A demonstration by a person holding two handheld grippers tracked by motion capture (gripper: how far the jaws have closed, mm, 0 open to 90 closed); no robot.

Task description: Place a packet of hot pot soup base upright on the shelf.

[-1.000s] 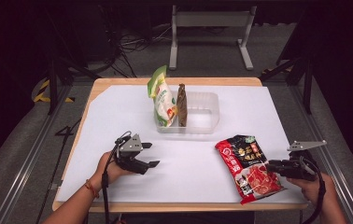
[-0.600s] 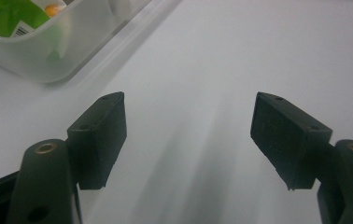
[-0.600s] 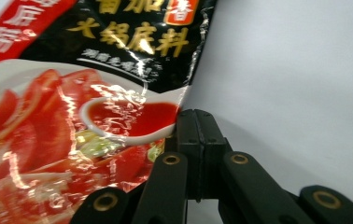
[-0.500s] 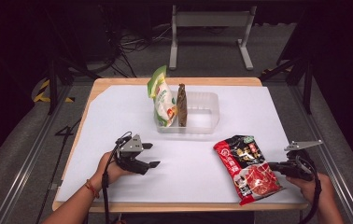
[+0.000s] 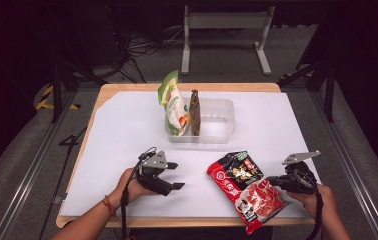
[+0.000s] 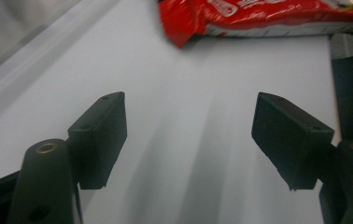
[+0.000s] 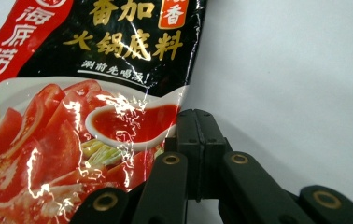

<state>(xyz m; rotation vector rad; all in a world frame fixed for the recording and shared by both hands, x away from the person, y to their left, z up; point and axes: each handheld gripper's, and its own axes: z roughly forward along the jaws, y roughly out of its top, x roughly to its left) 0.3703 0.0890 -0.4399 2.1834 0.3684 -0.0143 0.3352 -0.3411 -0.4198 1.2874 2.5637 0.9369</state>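
Since the earlier frame the red pouch (image 5: 249, 192) has shifted slightly toward the table's (image 5: 297, 125) near edge, and the right gripper (image 5: 276, 181) has just been closing on it; its jaws now meet on the pouch's right edge (image 7: 177, 116). Left gripper (image 5: 173, 176) stands apart, empty, near the front-left of the table.

Risk: the grip takes only the thin side seam, so the glossy film may slip free or the pouch may swing when lifted. It overhangs the near edge and could drop off.

Writing: "海底捞", "番加", "火锅底料", partly "香". Green pouch (image 5: 175, 107) in the tub (image 5: 222, 122): unreadable.
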